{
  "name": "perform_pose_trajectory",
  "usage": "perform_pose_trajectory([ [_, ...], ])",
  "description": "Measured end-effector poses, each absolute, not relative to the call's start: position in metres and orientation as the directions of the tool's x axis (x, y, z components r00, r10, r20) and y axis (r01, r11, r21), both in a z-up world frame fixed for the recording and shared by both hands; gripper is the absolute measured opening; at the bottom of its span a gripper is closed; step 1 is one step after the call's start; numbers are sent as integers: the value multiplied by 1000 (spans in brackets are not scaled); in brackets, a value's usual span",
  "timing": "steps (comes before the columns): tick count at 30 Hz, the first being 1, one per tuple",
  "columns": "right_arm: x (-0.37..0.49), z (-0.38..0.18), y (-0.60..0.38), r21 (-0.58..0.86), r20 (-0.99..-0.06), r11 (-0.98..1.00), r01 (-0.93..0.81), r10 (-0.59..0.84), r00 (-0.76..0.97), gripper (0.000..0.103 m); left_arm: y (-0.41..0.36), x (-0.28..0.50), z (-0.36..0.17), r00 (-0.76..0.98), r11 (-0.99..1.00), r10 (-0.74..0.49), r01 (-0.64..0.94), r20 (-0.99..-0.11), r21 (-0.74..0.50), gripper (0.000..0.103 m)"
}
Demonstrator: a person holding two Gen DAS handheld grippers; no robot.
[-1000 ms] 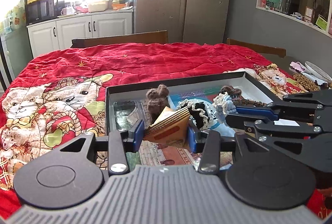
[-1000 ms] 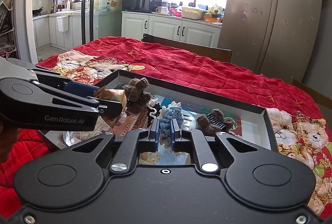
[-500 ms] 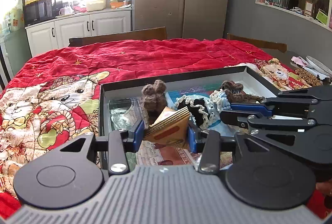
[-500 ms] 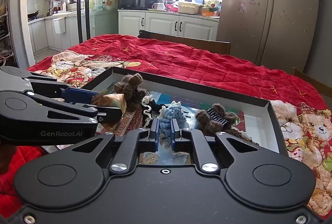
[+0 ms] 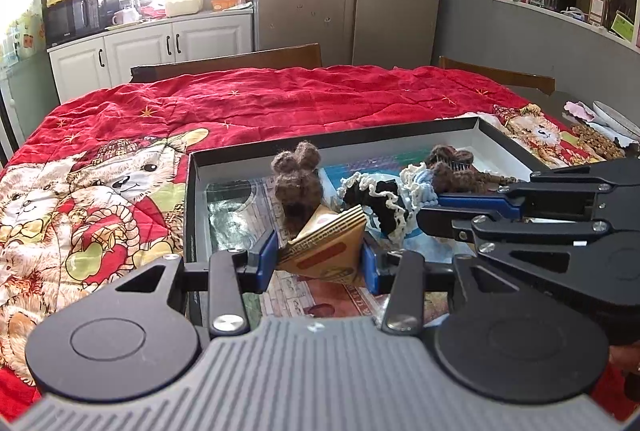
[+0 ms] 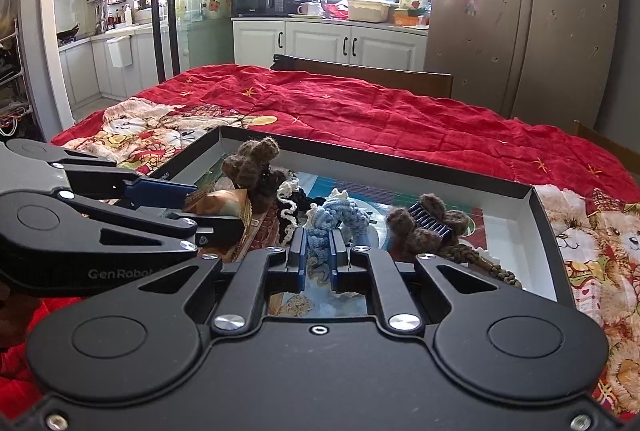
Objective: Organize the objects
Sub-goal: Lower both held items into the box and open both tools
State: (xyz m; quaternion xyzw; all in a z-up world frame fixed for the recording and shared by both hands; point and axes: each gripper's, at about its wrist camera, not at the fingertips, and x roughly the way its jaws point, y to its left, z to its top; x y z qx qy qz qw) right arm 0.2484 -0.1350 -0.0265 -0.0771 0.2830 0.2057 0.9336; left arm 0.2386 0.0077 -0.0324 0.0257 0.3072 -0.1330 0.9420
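While both jaws clamp, left gripper (image 5: 319, 255) on one packet (image 5: 326, 245), right gripper (image 6: 319, 255) on one blue scrunchie (image 6: 340, 217), two brown clips (image 6: 424, 227) in one tray (image 6: 400, 167).

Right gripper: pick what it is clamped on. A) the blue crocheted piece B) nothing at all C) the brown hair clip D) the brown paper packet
A: in the right wrist view the right gripper is shut on the blue crocheted piece, while the brown paper packet sits in the left gripper instead.
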Motion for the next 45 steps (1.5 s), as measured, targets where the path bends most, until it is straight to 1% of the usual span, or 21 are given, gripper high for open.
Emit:
perform_pose_trajectory([
  [19, 254, -36, -133, -7, -582, 894, -448, 361, 729, 11, 9, 241, -40, 771, 963, -223, 268, -596, -13, 48],
  [26, 255, -37, -132, -8, -585, 893, -450, 361, 726, 12, 9, 241, -41, 772, 964, -221, 265, -596, -14, 49],
  [32, 256, -37, -133, -7, -587, 893, -451, 362, 724, 14, 11, 241, -41, 773, 965, -218, 261, -596, -15, 55],
  [41, 254, -36, -135, -2, -579, 895, -447, 363, 730, 16, 11, 241, -40, 773, 966, -217, 260, -596, -14, 57],
  [43, 253, -34, -135, -1, -576, 896, -444, 363, 733, 17, 11, 241, -40, 773, 966, -216, 259, -596, -14, 58],
  [45, 252, -33, -136, 3, -572, 896, -444, 366, 734, 19, 12, 240, -40, 773, 966, -217, 259, -597, -15, 63],
])
